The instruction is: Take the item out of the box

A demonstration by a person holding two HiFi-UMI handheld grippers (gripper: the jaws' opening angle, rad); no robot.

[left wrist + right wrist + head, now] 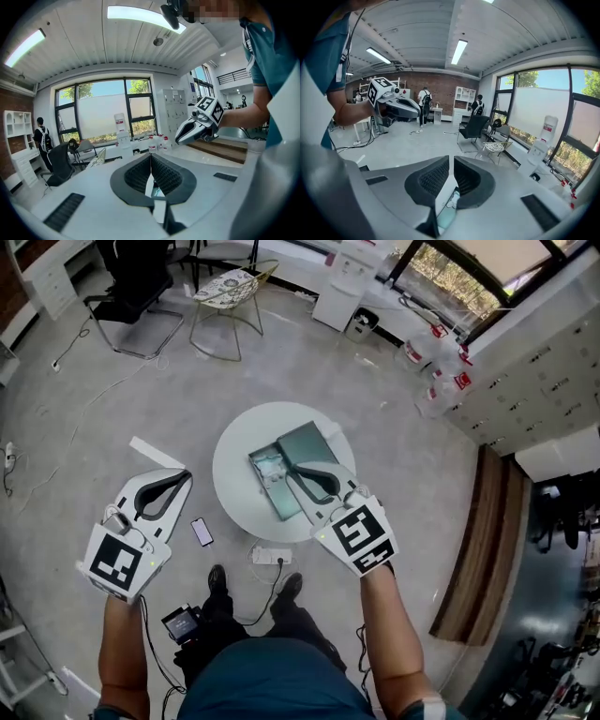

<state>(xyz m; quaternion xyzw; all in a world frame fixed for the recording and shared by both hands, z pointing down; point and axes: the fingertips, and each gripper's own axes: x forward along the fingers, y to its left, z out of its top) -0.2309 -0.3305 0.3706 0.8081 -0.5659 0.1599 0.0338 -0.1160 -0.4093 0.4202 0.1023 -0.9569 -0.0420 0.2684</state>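
We hold our right tool (300, 471) pressed together and empty over the open box (269, 476) on the round counter (236, 457), our left tool (184, 475) likewise closed, left of the counter.

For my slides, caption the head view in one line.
Both claws shut: right claw above the open green box on the round table, left claw beside the table.

Round table (239, 442) bare left of open box (307, 444), right gripper (294, 469) over box's near edge, floor (112, 409) left of table free, phone (202, 532) & pwr strip (270, 557) by feet (217, 579)
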